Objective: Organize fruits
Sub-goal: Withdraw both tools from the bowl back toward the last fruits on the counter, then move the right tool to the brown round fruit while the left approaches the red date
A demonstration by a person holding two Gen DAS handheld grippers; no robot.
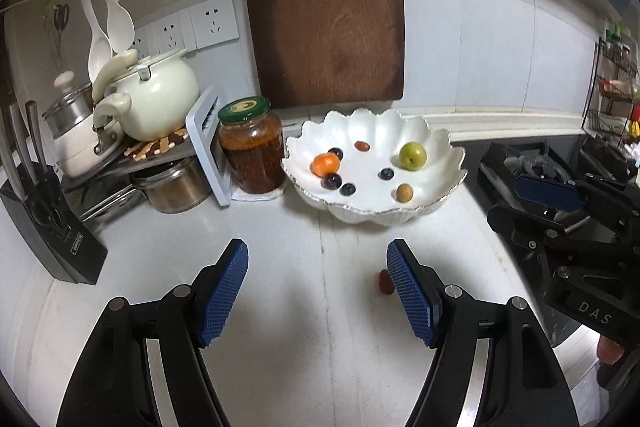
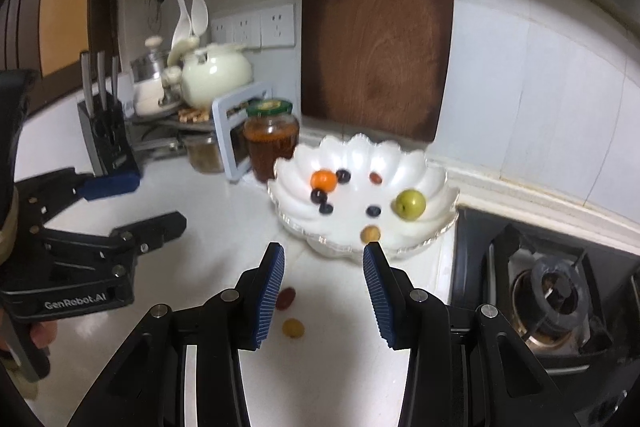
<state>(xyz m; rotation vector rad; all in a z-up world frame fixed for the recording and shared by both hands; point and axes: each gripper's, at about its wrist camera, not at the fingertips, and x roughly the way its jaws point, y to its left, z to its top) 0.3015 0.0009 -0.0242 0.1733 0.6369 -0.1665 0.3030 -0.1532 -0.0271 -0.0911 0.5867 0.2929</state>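
We see a white scalloped bowl (image 1: 440, 155) holding an orange tangerine (image 1: 326, 164), a green fruit (image 1: 413, 155) and dark blue berries (image 1: 387, 173); a dark brown cutting board (image 1: 324, 7); blue ribbed pads (image 1: 408, 291); a white counter (image 1: 312, 267).

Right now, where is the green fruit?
The green fruit lies inside the white bowl, on its right side in both wrist views, with a dark berry just to its left.

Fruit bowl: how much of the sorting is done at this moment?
Done: the white scalloped bowl holds an orange fruit, a green fruit and several small dark and brown ones. In hand: nothing; left gripper and right gripper are both open. Left: a red fruit and a yellow fruit on the counter.
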